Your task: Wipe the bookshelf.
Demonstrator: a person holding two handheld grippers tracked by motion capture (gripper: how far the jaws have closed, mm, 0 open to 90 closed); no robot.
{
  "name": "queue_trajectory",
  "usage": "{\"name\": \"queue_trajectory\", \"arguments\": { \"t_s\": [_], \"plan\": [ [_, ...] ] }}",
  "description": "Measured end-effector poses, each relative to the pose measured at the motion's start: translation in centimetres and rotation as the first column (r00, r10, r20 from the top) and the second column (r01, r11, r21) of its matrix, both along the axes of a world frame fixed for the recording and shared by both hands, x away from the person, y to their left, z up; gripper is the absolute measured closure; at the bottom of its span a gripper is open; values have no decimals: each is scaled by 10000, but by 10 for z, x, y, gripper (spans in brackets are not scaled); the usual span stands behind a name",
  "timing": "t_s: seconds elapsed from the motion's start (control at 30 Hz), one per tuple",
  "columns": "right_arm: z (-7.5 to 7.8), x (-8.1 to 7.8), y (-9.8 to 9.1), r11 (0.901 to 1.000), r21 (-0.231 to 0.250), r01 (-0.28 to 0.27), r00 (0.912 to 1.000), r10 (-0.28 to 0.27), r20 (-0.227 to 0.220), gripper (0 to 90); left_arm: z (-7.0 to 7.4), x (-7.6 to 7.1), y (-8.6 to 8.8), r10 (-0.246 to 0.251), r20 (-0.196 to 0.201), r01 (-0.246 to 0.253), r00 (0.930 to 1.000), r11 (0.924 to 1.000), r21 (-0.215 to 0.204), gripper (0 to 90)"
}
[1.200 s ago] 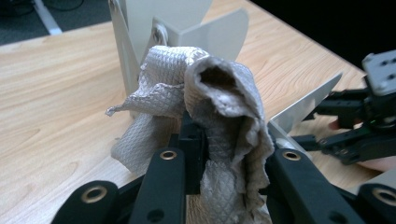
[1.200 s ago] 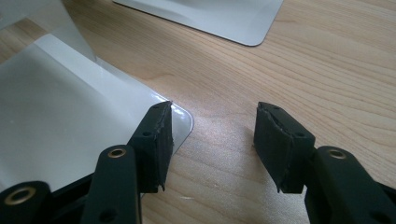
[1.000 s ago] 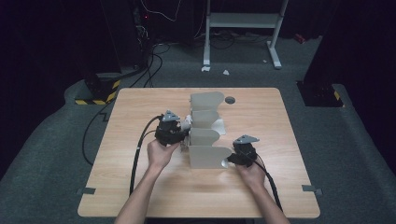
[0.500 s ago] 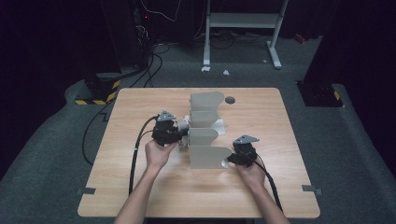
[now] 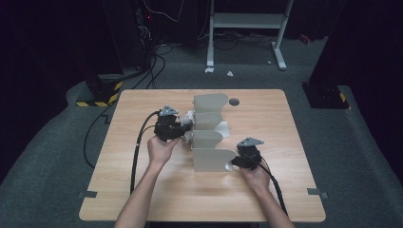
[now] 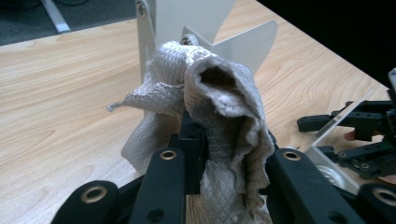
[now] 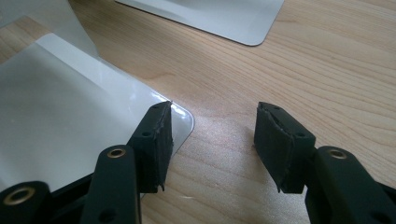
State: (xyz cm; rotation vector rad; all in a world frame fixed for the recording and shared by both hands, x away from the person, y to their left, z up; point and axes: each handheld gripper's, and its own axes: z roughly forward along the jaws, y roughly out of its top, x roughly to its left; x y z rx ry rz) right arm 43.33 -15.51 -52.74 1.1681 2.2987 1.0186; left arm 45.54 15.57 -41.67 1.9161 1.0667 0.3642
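**Cloth clamped against a grey rack**

Between the jaws of the left claw [image 6: 224, 158] sat a crumpled grey cloth [image 6: 210, 112], a waffle-textured wad that the claw was clamped on, its folds spilling over both jaws and bulging up ahead of them. Just beyond the cloth, and touching it as far as the left gripper view showed, stood the upright edge of a pale grey metal rack [image 5: 209, 137], a row of curved dividers on a flat base. From above, the left claw [image 5: 183, 128] pressed in at the rack's left side, near the second divider from the far end, with the left hand [image 5: 161, 149] behind it and a black cable trailing back toward the person.

At the rack's near right corner rested the right claw [image 5: 235, 163], held by the right hand [image 5: 256, 175]. Its jaws stood apart with nothing between them; in the right gripper view [image 7: 212, 140] one jaw lay over the rounded corner of the rack's base plate [image 7: 70, 140], the other over bare wood.

All of it sat on a light wooden bench [image 5: 294, 142].
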Motion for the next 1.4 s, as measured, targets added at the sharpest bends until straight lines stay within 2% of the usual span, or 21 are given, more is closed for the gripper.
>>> {"name": "queue_trajectory", "arguments": {
  "t_s": [0.17,0.27,0.4,0.77,0.83,0.97,1.2,1.27,1.4],
  "plan": [
    [0,0,0,10000,2,2,10000,-2,-2,470,-5,4,-6,28,29,-29,10000,9987,516,734],
    [0,0,0,10000,2,3,10000,-3,-5,470,-12,10,-9,-66,-152,72,9999,9991,422,734],
    [0,0,0,10000,3,2,10000,-2,-4,471,-21,16,-12,-78,-374,99,9993,9984,558,734],
    [0,0,0,10000,-4,-4,10000,4,5,470,-44,23,-14,-120,-878,164,9961,9986,494,732],
    [0,0,0,10000,-4,-2,10000,2,7,470,-46,23,-16,-76,-894,118,9960,9989,463,732],
    [0,0,0,10000,-3,1,10000,-1,6,470,-49,22,-18,-154,-947,223,9954,9971,727,732],
    [0,0,0,10000,-3,-2,10000,2,6,470,-58,19,-14,-177,-1164,240,9930,9983,533,732],
    [0,0,0,10000,0,0,10000,0,3,470,-60,17,-14,-72,-1124,139,9936,9982,587,733],
    [0,0,0,10000,2,0,10000,0,9,470,-59,13,-14,-4,-1054,109,9944,9950,988,735]
  ]
}}
